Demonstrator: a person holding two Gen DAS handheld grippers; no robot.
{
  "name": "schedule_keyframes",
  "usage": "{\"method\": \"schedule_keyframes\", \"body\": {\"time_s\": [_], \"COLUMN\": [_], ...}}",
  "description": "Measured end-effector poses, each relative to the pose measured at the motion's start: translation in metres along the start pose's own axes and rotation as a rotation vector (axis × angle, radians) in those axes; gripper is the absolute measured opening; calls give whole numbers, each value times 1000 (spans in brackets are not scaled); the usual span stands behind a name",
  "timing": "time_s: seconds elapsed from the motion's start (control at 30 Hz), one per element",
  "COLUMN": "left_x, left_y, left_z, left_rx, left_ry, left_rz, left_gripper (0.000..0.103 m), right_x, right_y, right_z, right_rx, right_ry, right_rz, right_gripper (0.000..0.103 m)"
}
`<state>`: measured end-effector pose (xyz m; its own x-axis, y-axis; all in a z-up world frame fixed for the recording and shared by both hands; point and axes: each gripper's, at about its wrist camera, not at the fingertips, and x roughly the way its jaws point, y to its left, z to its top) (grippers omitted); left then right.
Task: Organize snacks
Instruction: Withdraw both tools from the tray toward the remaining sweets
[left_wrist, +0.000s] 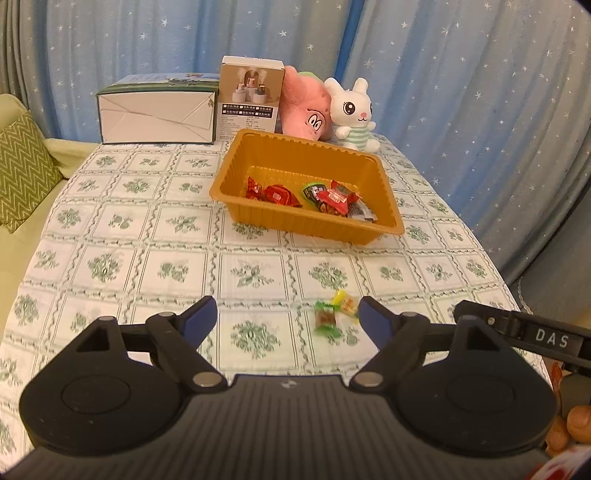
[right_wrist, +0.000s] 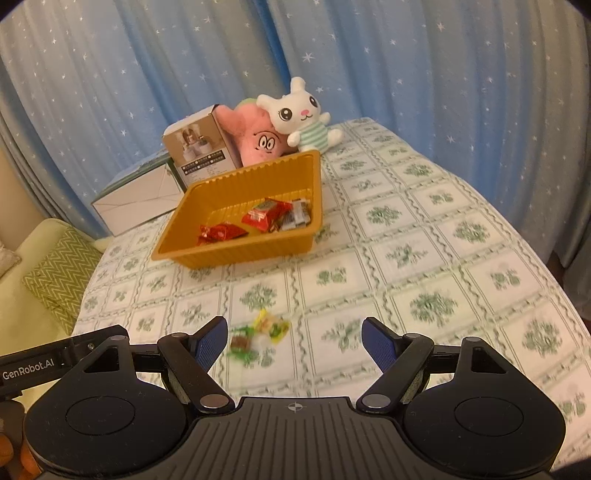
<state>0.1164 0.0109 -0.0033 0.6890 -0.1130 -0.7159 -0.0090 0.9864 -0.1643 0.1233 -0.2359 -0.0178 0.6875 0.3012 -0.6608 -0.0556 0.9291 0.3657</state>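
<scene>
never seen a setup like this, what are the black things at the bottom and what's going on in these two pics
Each black thing is a hand-held gripper with two blue-padded fingers, one per hand, carrying its own camera. One picture looks along the left hand-held gripper, the other along the right hand-held gripper. Both are open and hold nothing. On the table, two loose candies lie near the fingers. Further back is an orange tray holding wrapped snacks, then two boxes and two plush toys.
</scene>
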Motion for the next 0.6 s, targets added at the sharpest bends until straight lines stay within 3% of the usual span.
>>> {"method": "schedule_keyframes", "body": {"time_s": [0.37,0.6], "left_x": [-11,-11], "left_y": [-4,-5], "left_z": [-38,-44], "left_rx": [12,18], "left_ry": [30,44], "left_rz": [18,22], "left_gripper": [85,85], "right_x": [-23,-26], "right_y": [-14,-17], "right_z": [-29,-33], "right_rx": [-7,-10], "right_ry": [8,9], "right_rz": [-38,-41], "right_gripper": [79,79]}}
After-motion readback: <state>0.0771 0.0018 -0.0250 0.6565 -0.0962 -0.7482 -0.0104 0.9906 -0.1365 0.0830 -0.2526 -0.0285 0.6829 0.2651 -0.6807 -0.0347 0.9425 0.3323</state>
